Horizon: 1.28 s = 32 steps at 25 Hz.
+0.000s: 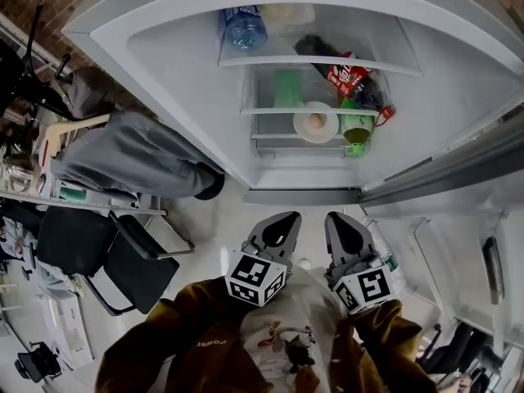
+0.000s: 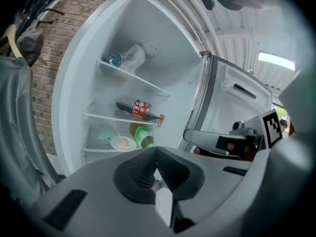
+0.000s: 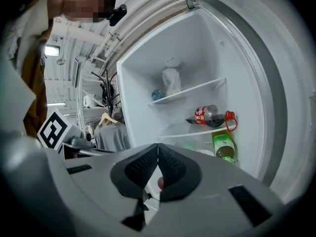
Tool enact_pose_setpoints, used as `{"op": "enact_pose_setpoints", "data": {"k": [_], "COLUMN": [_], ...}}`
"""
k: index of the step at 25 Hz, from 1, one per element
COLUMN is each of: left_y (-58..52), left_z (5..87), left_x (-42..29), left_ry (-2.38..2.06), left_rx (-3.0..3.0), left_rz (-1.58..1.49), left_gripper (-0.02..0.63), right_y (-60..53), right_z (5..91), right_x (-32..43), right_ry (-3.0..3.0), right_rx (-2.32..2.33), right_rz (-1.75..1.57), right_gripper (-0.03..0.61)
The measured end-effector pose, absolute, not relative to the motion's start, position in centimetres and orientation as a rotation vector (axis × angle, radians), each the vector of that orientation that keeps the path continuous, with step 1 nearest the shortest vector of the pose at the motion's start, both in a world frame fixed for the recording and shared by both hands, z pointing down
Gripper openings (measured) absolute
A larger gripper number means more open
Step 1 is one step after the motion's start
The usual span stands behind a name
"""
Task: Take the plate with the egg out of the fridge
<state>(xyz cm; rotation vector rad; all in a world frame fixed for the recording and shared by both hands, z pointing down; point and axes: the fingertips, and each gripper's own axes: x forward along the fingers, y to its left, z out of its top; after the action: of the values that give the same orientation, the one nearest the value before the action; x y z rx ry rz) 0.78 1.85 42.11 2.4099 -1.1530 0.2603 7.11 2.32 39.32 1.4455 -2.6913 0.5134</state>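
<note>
Plate (image 1: 300,128) w/ egg (image 1: 315,121) on shelf (image 1: 274,137), well beyond fingers (image 1: 277,234).

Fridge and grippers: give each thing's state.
Fridge, open.
Plate, inside, egg on it.
Cola bottle, lying on its side.
Left gripper, shut, empty.
Right gripper, shut, empty.

Fridge (image 1: 164,64) interior was white. Plate (image 1: 300,126) was white; egg (image 1: 315,122) pale tan. Cola bottle (image 1: 348,79) was dark with red label and cap. Second bottle (image 1: 357,125) was green, water bottle (image 1: 243,28) blue. Left gripper (image 1: 290,217) and right gripper (image 1: 331,217) were grey, their cubes patterned in black-and-white squares.
</note>
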Motion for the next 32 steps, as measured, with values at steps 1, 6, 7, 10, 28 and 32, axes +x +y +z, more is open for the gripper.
{"op": "enact_pose_setpoints", "data": {"k": [1,6,7,10,28,32], "left_y": [1.3,-0.6,-0.8,-1.6,-3.3,-3.3], "left_z": [42.3,43.0,43.1,43.4,43.9,44.2], "left_x": [0.6,-0.8,-1.0,-1.1,-2.2,-2.6], "left_ry": [-1.136,-1.058,-1.047,-1.008,-0.986,-0.98], "left_rx": [2.418,2.461,2.467,2.482,2.492,2.484], "left_rz": [0.266,0.291,0.289,0.283,0.313,0.316], "left_gripper": [0.009,0.009,0.009,0.009,0.009,0.009], "right_y": [1.7,-0.4,-0.6,-1.1,-2.8,-3.2], "right_z": [39.4,39.8,40.0,40.5,42.2,42.7], "right_x": [6.8,5.3,5.0,4.1,3.7,3.6], "right_ry": [-2.684,-2.65,-2.645,-2.63,-2.59,-2.574], "right_rx": [1.462,1.546,1.562,1.584,1.64,1.656], "right_rz": [0.516,0.54,0.549,0.559,0.74,0.793], "right_gripper": [0.006,0.006,0.006,0.006,0.008,0.008]}}
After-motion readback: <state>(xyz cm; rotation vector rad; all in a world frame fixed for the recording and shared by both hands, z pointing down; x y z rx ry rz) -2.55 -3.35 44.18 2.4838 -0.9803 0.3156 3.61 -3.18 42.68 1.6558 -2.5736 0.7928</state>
